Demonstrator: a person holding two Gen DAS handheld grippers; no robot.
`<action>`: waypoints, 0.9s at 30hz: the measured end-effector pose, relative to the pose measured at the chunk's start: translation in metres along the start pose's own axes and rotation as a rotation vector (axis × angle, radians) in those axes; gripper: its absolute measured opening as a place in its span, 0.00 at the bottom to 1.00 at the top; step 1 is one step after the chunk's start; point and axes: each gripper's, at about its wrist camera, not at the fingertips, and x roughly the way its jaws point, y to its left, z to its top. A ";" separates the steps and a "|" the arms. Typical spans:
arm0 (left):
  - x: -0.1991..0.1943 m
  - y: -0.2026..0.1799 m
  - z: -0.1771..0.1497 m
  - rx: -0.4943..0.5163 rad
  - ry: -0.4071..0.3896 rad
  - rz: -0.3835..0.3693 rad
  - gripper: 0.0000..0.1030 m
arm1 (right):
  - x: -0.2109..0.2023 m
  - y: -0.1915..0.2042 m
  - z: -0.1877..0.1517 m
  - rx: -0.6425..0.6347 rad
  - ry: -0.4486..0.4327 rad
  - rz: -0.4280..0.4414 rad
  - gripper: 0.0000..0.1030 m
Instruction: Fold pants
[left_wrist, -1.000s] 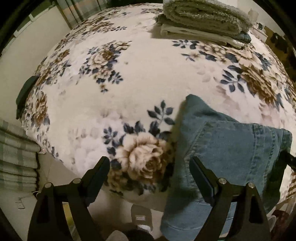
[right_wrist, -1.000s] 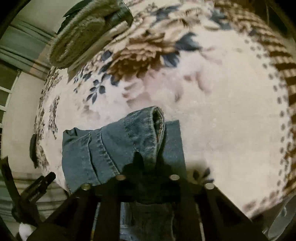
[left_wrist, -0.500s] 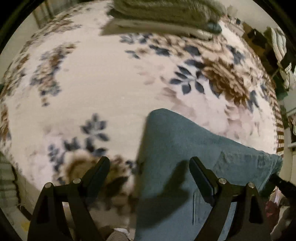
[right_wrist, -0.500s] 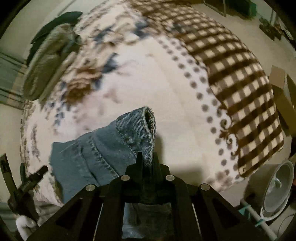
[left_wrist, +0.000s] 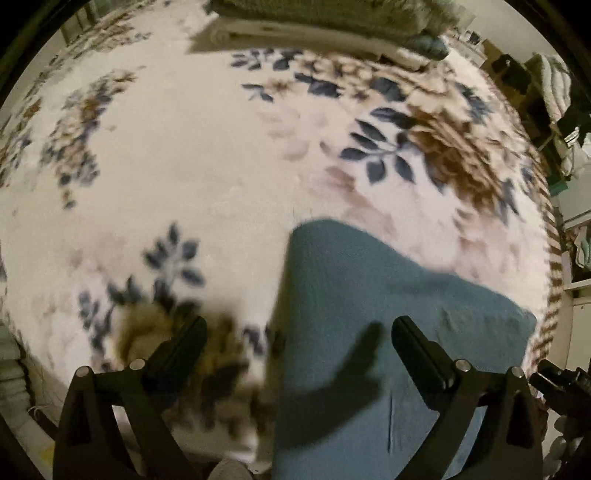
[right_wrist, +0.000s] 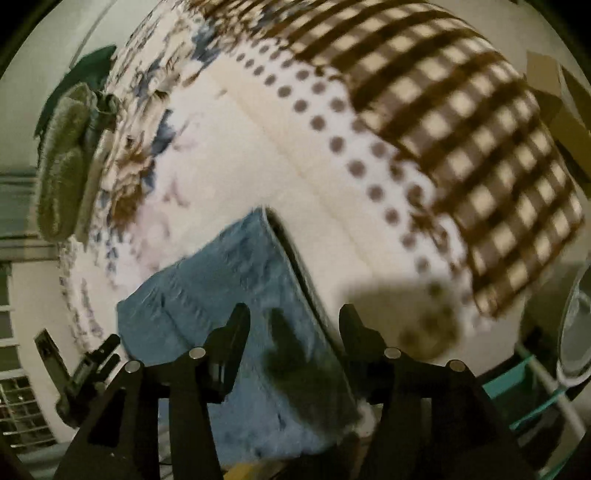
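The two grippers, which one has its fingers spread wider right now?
The left gripper: its open jaws stand clearly farther apart than those of the right gripper.

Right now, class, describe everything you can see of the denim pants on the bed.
The denim pants are blue-grey, soft woven cotton by the look, folded into a flat bundle with a stitched seam across one panel. They lie on the floral blanket near the bed's edge, one end hanging over it. A straight folded edge faces the dotted border. Both the left gripper and right gripper stand open above them, gripping nothing; their shadows fall on the cloth.
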 end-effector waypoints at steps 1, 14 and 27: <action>-0.005 0.000 -0.009 0.004 0.001 -0.004 1.00 | -0.005 -0.005 -0.009 0.020 0.004 0.008 0.51; 0.038 0.018 -0.086 -0.063 0.142 -0.059 1.00 | 0.077 -0.034 -0.106 0.220 0.112 0.273 0.70; 0.041 0.036 -0.065 -0.078 0.117 -0.171 1.00 | 0.071 -0.010 -0.113 0.127 0.009 0.398 0.73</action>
